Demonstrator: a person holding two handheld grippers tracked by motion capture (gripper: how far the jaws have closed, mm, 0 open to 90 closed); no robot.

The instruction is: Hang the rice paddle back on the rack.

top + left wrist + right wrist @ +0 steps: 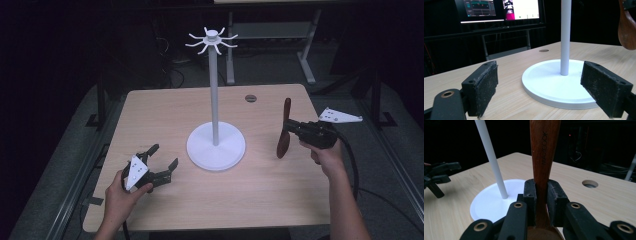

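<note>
Right gripper view looks along the right tool (541, 195), whose two black padded jaws are clamped on the neck of a dark reddish-brown wooden spoon (544, 157), pads pressed against either side of the handle just above where it widens into the bowl. The handle rises straight up between the jaws and carries burnt-in lettering running lengthwise that seems to read "MAGICOOK", though the middle letters are hard to make out. In the high view the right tool (292, 127) holds that spoon (284, 131) roughly upright above the right part of the light wooden desk (260, 195), bowl end down and close to the desk surface, handle end up; whether the bowl touches the desk I cannot tell. Just left of the spoon, near but apart from it, stands a white stand with a round flat base, a thin upright pole and a crown of curved hooks (215, 140) at the middle of the desk. Farther left, well apart from the spoon, the left tool (160, 160) rests low over the desk with its jaws wide apart and nothing between them; in the left gripper view its black pads (485, 87) frame the white base. A round cable hole (250, 98) sits near the far edge.
</note>
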